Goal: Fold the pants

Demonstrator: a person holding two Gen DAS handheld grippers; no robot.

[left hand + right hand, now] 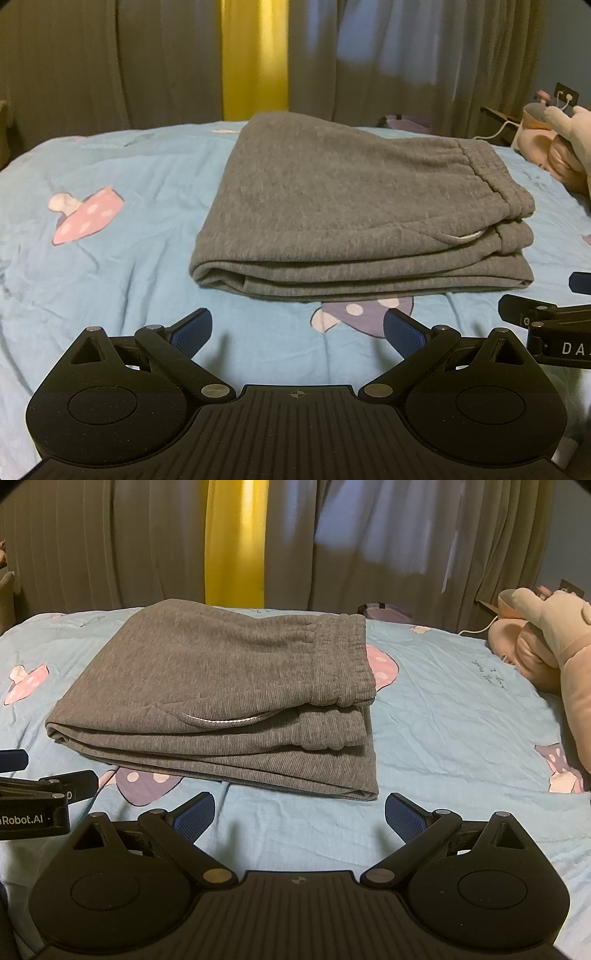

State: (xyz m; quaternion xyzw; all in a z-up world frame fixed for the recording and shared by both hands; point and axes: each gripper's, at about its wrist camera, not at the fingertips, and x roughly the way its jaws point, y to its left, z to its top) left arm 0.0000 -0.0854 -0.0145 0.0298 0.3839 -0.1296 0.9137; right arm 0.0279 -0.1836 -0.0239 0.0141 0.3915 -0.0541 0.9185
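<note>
Grey sweatpants [351, 206] lie folded in a flat stack on the light blue mushroom-print bedsheet [129, 266], with the elastic waistband on the right and a white drawstring showing at the pocket. They also show in the right wrist view [221, 701]. My left gripper [297, 330] is open and empty, just short of the stack's near edge. My right gripper [299, 818] is open and empty, near the stack's front right corner. Each gripper shows at the edge of the other's view: the right one [546, 321], the left one [44, 794].
A pink plush toy [546, 653] lies on the bed at the right. Grey curtains [110, 66] with a yellow strip [255, 59] hang behind the bed. A shelf with a white cable [506, 125] stands at the back right.
</note>
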